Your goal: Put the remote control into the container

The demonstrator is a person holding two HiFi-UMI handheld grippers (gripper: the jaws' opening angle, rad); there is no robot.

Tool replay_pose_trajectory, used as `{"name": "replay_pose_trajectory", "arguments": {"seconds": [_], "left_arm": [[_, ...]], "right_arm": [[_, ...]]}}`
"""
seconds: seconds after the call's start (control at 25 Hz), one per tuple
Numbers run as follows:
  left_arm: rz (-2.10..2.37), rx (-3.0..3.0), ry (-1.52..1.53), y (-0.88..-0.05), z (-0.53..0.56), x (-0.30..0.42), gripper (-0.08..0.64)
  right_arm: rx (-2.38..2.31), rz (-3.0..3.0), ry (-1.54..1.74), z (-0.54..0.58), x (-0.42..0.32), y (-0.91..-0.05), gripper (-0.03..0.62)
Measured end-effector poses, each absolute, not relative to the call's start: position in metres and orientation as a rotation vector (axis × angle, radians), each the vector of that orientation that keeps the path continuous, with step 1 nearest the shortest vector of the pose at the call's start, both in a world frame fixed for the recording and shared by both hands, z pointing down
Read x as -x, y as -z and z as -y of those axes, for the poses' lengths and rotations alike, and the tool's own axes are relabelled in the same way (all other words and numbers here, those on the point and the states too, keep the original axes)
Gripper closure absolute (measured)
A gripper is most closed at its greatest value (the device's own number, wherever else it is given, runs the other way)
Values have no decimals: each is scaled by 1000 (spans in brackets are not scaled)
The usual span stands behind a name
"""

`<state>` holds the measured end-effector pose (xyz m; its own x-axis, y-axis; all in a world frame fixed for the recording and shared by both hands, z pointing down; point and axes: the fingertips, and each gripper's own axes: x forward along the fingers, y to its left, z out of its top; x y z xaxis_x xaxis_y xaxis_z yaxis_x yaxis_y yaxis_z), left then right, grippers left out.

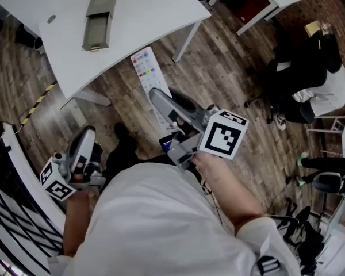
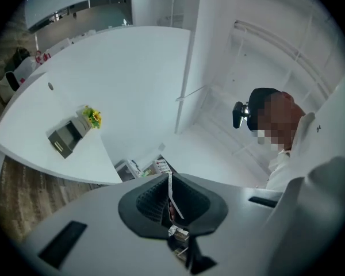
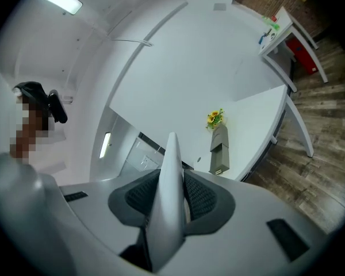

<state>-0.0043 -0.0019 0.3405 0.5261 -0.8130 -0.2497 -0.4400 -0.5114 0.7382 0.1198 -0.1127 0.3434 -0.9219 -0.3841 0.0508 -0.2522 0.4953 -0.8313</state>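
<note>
White remote control [image 1: 145, 73]: clamped by its near end in our right gripper [image 1: 168, 105], out over the wooden floor [image 1: 230, 79]. Its far end points to 11 o'clock in the head view. It is not yet in the container.
Right gripper: jaws closed partway, with the pads pressing on either side of the remote control. In the right gripper view the remote stands edge-on between them.
Left gripper [image 1: 83, 148]: at 8 o'clock of the right one, jaws drawn together on nothing we can name. Only a thin pale sliver shows at the seam.
Container [image 1: 100, 10]: grey and long, lying on the white table [image 1: 149, 22] at 11 o'clock of the remote control and well apart from it. A yellow flower [image 3: 214, 118] sits at its far end.
Step in hand: carrying the remote control to the table, as we judge it.
Doing it well: we hold a long thing by one end, so we keep the squeeze firm and the wrist steady. We should cross above the table's edge and line the remote's length up with the container's opening, which seems to face us. We let go only once most of it is inside. Our left gripper can brace the container if it slides.
</note>
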Motion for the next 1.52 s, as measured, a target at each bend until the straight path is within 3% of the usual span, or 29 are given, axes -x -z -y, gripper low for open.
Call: {"name": "replay_pose_trajectory", "arguments": {"seconds": [0.24,0.96,1.52], "left_arm": [[943,-2160,749,-337,23,90,554],[895,-2155,676,-356,14,115,554],[783,-2191,501,-385,108,266,512]], "right_arm": [[634,-2522,1424,122,-40,-334,486],[740,-2445,1493,90,-7,-359,488],[999,-2320,1536,185,141,-397,486]]}}
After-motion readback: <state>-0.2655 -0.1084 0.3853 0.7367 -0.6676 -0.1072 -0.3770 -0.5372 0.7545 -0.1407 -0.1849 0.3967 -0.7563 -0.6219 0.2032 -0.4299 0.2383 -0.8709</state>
